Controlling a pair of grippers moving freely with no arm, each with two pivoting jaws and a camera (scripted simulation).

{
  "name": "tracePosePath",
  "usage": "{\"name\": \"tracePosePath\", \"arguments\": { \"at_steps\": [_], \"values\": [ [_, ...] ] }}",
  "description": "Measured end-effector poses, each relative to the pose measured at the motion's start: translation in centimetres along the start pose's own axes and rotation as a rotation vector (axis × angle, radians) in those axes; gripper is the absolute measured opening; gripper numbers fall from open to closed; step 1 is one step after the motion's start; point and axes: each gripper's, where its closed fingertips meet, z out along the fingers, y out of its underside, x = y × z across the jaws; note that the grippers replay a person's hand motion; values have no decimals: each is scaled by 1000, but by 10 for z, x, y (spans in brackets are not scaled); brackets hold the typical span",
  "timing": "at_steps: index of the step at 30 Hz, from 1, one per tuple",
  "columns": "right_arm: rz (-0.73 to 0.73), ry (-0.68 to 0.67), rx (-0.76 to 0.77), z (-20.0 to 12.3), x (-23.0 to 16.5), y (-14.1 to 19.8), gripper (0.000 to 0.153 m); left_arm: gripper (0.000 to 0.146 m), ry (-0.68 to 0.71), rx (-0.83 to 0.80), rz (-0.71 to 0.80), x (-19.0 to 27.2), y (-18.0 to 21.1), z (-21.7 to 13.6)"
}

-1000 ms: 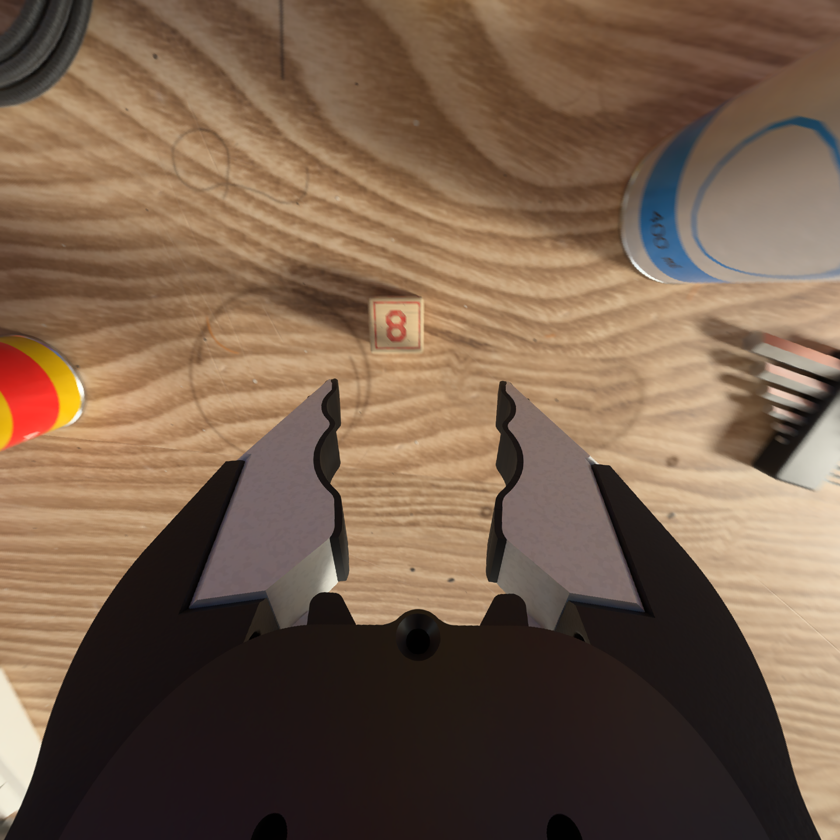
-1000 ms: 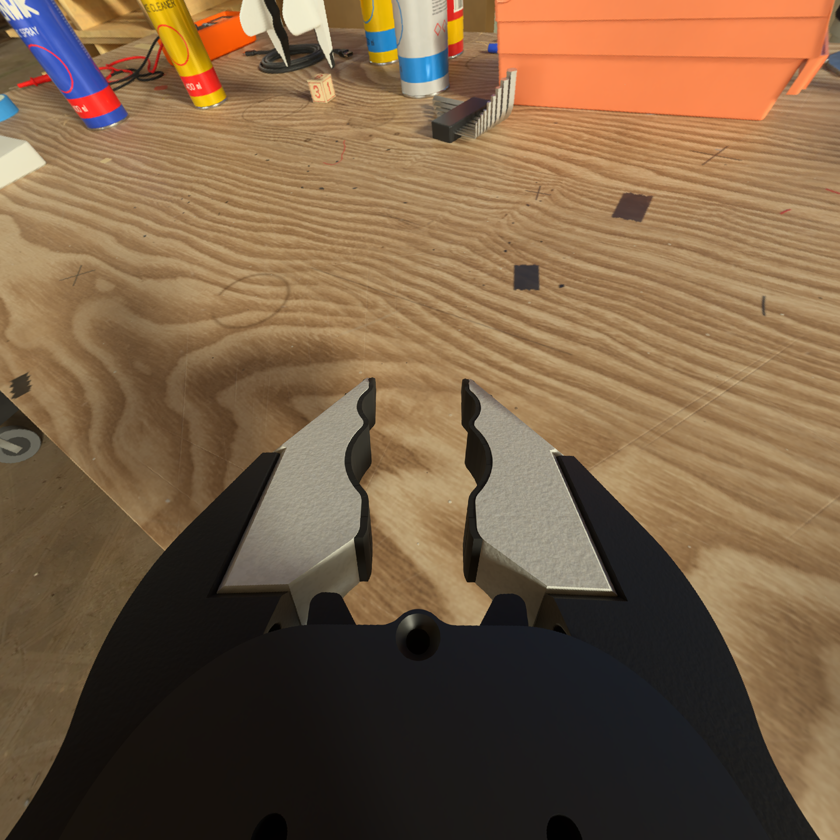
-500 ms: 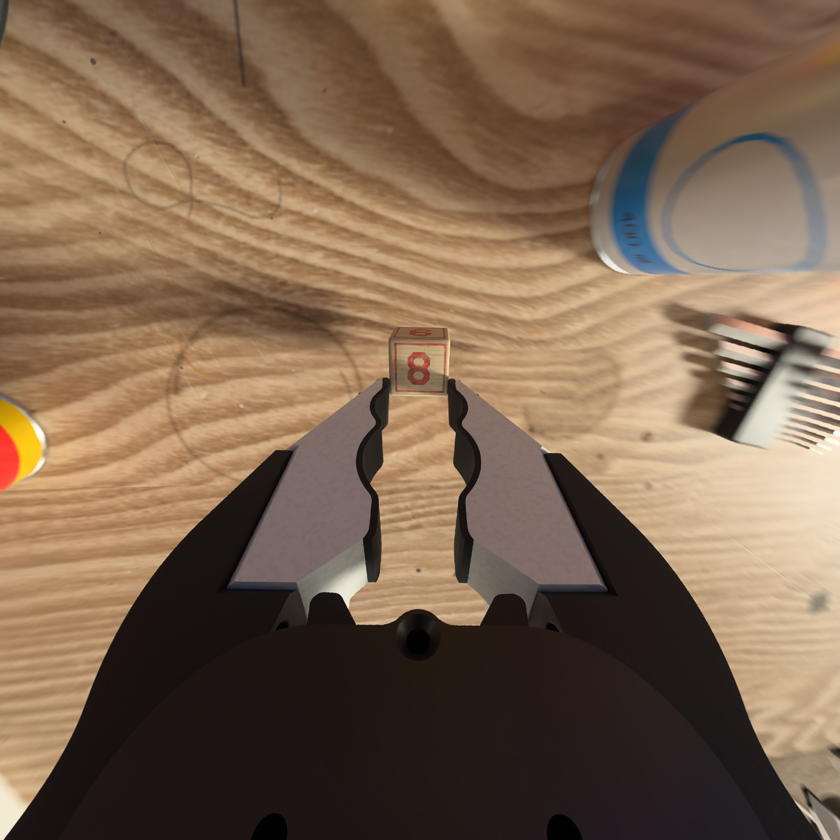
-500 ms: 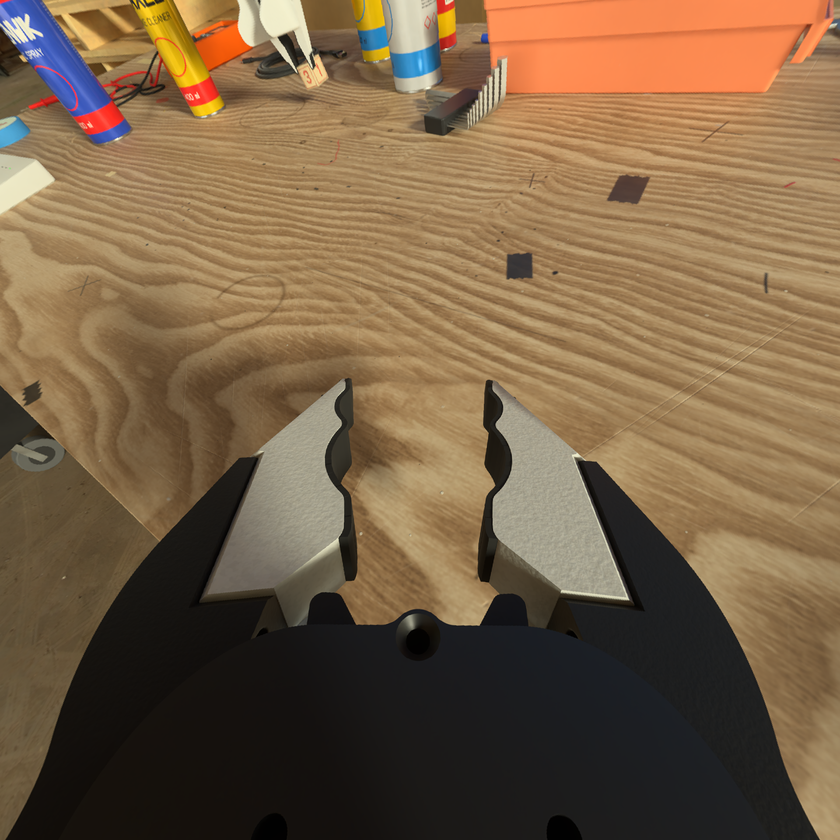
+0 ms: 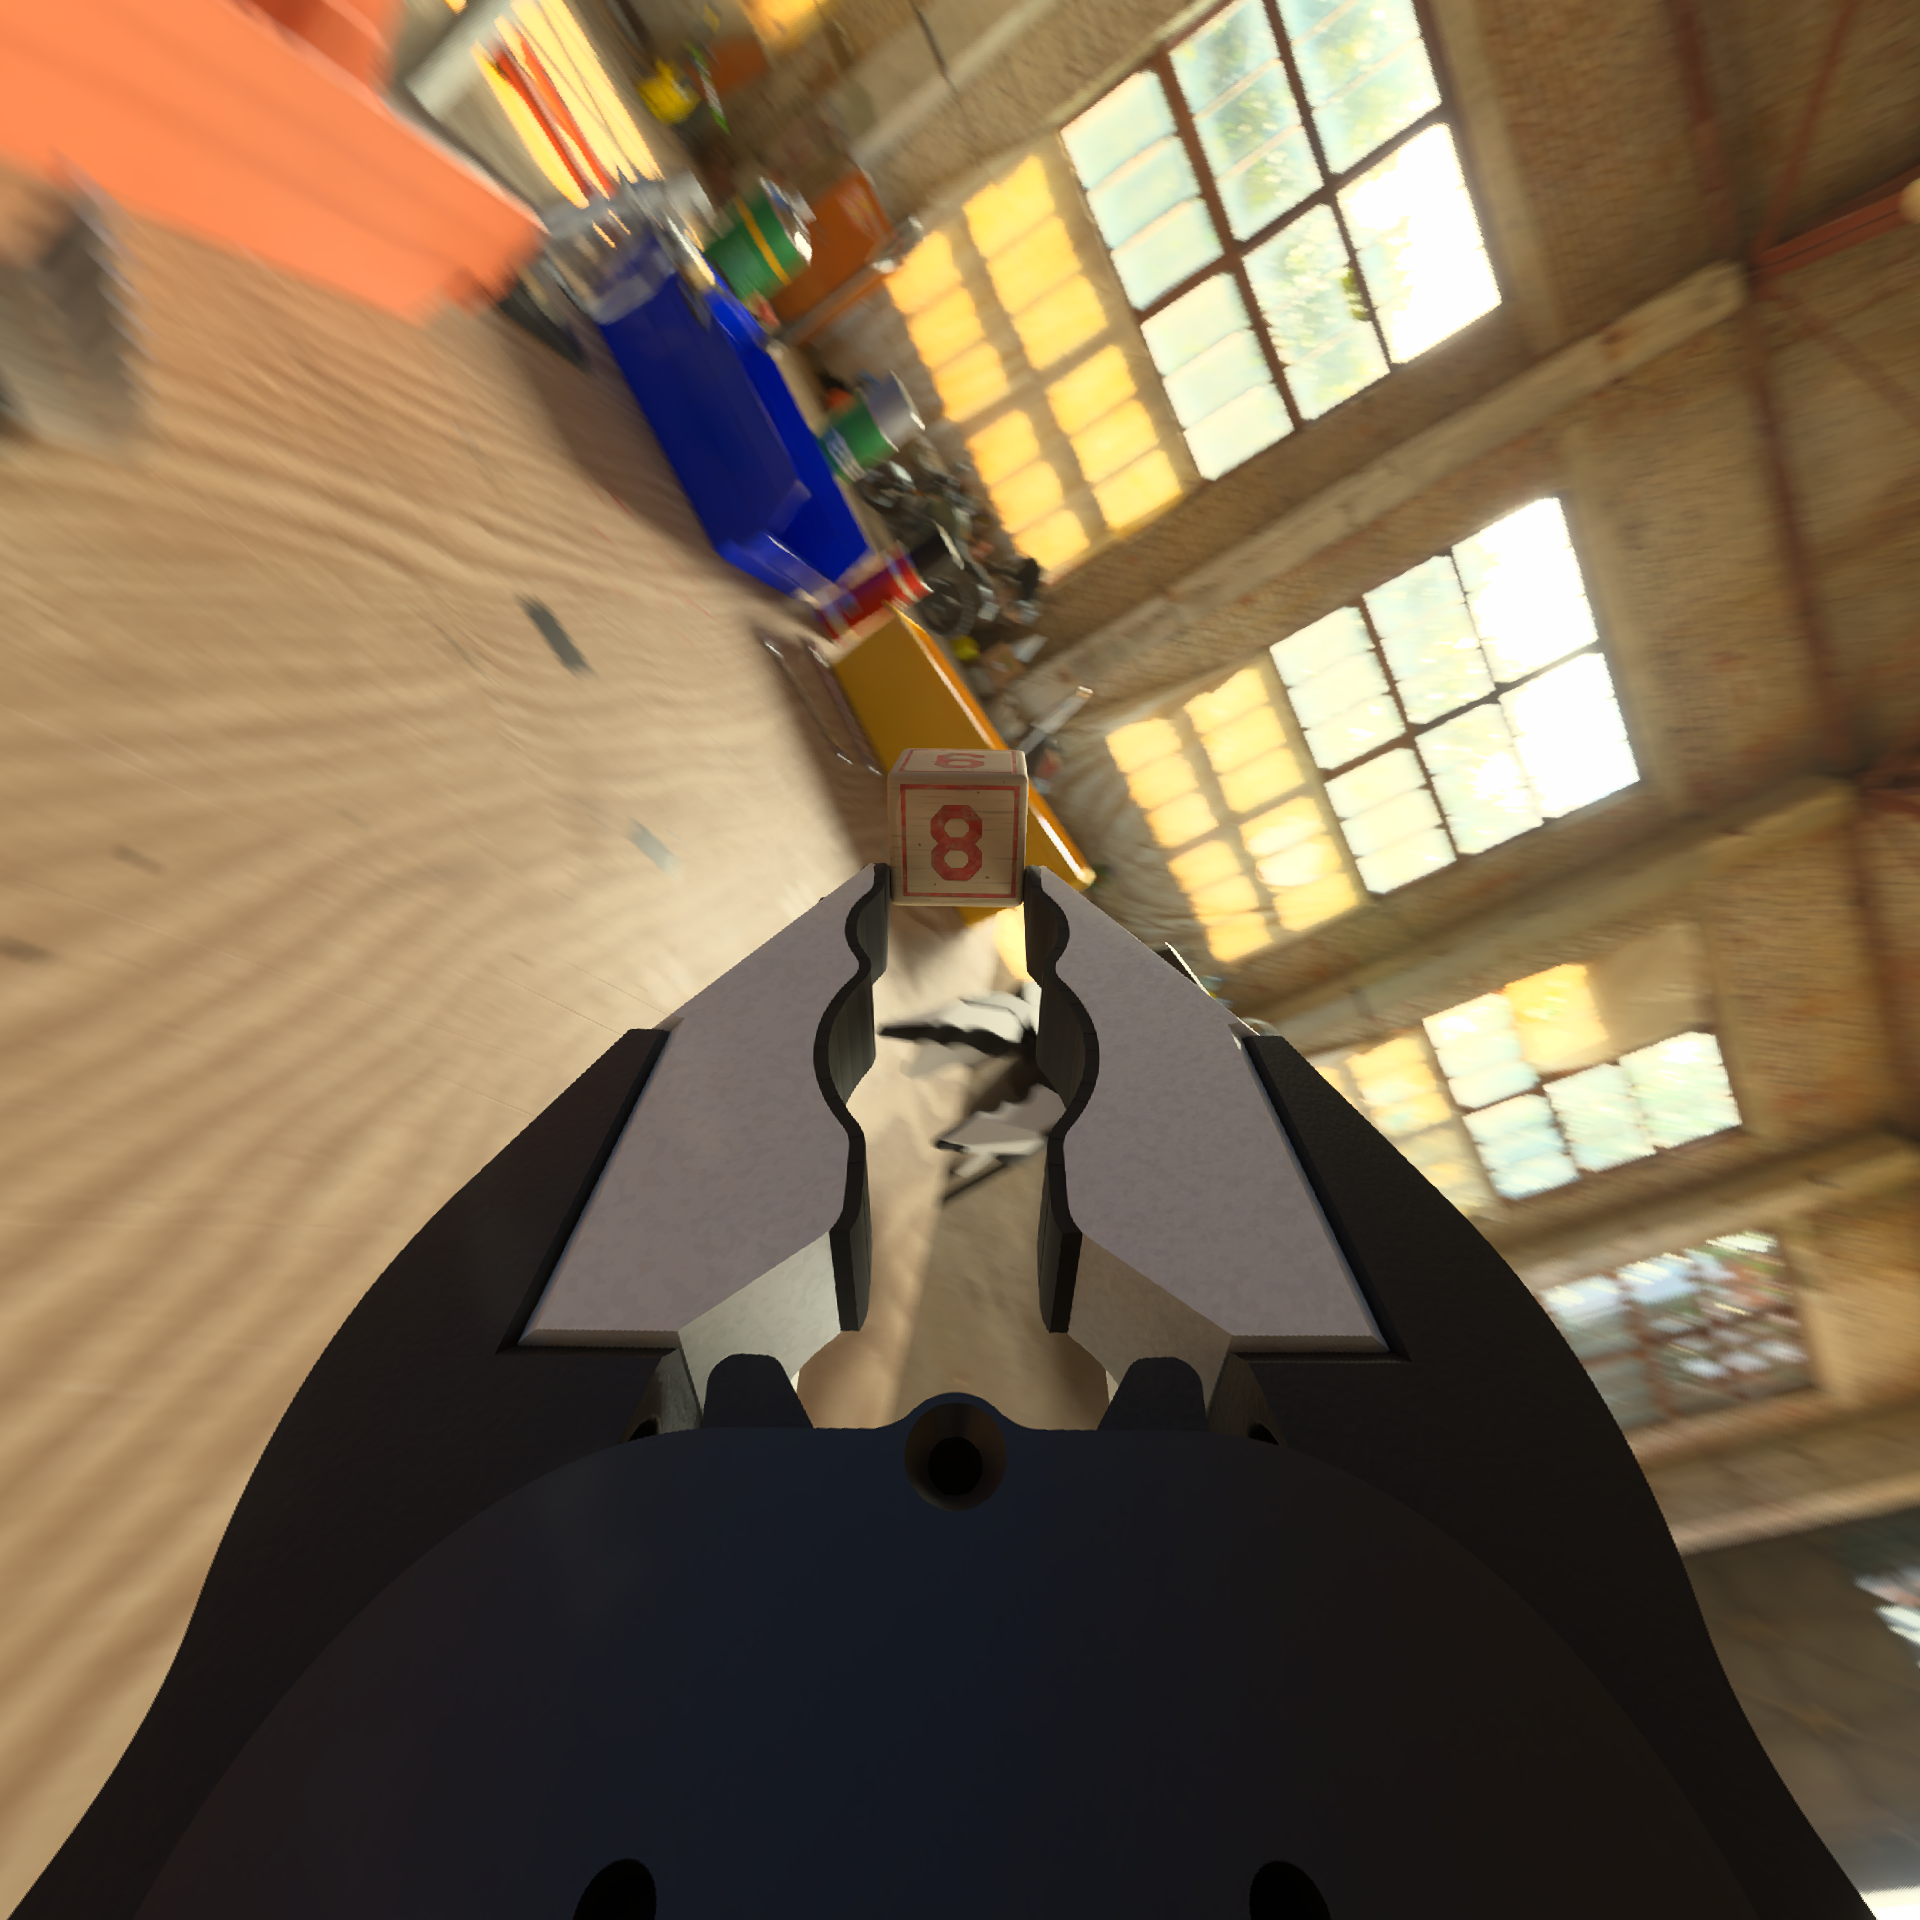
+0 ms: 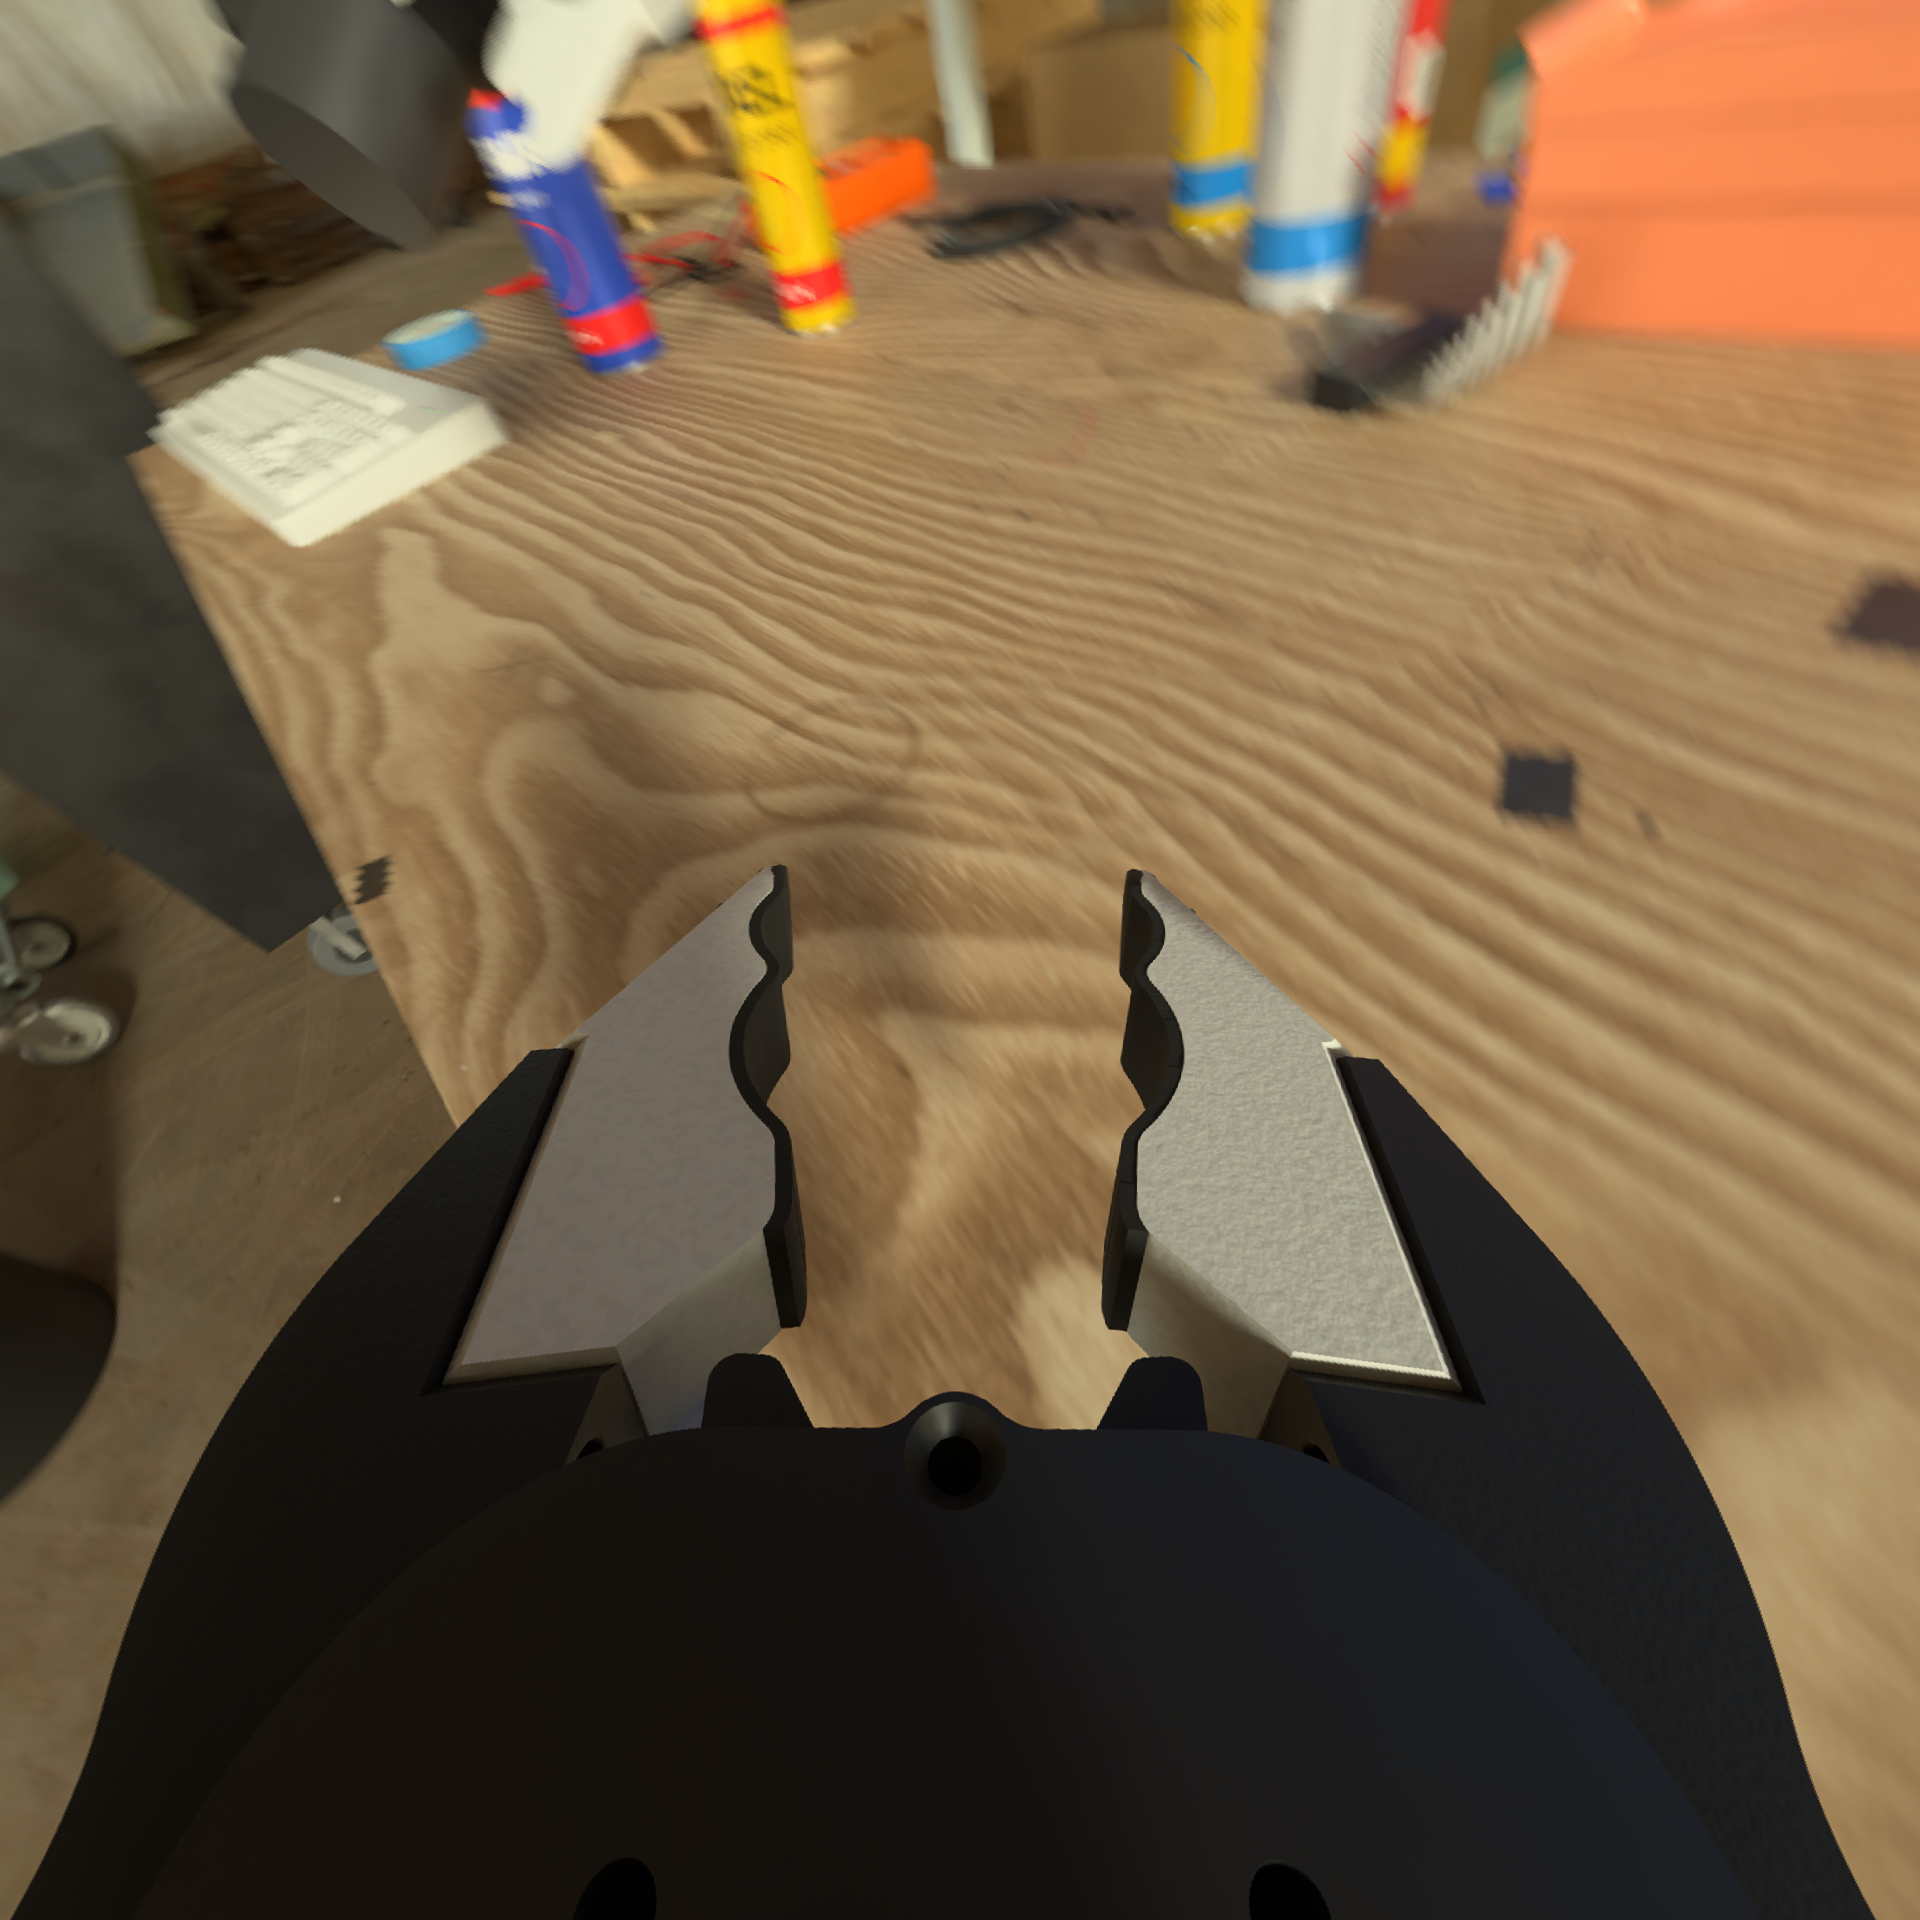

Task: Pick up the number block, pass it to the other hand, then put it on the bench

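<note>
The number block (image 5: 958, 826) is a small wooden cube with red figures on its faces. My left gripper (image 5: 956, 883) is shut on it at the very fingertips and holds it in the air, well above the wooden bench (image 5: 312, 831); this view is tilted and blurred. My right gripper (image 6: 954, 894) is open and empty, low over the bench (image 6: 1143, 644) near its front left edge. The left gripper shows blurred at the top left of the right wrist view (image 6: 561, 62); the block is not visible there.
Spray cans (image 6: 790, 177) stand along the back of the bench. An orange bin (image 6: 1714, 177) and a black finned part (image 6: 1455, 343) are at the back right. A white pad (image 6: 332, 436) and a blue tape roll (image 6: 431, 338) lie at the left. Blue bins (image 5: 727, 416) stand farther off.
My left gripper closed on the block, lifted it off the bench and swung up to face the windows. My right gripper opened wider and shifted left.
</note>
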Motion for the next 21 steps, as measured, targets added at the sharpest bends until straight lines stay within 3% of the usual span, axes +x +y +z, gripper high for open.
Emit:
{"name": "tracePosePath", "arguments": {
  "at_steps": [5, 12, 16, 18, 21],
  "values": [
    [-234, -153, 86, 27, -37, -40, 69, 25, 181, -50, -255, 10, 84, 39],
    [-340, -262, 136, 50, -53, -67, 71, 26, 267, -110, -452, 2, 142, 76],
    [-316, -323, 146, 52, -59, -62, 55, 26, 273, -138, -453, 6, 151, 84],
    [-320, -332, 139, 50, -58, -59, 31, 26, 273, -140, -455, 6, 154, 84],
    [-342, -326, 155, 47, -62, -59, 28, 26, 300, -162, -439, 11, 157, 82]
  ]
}}
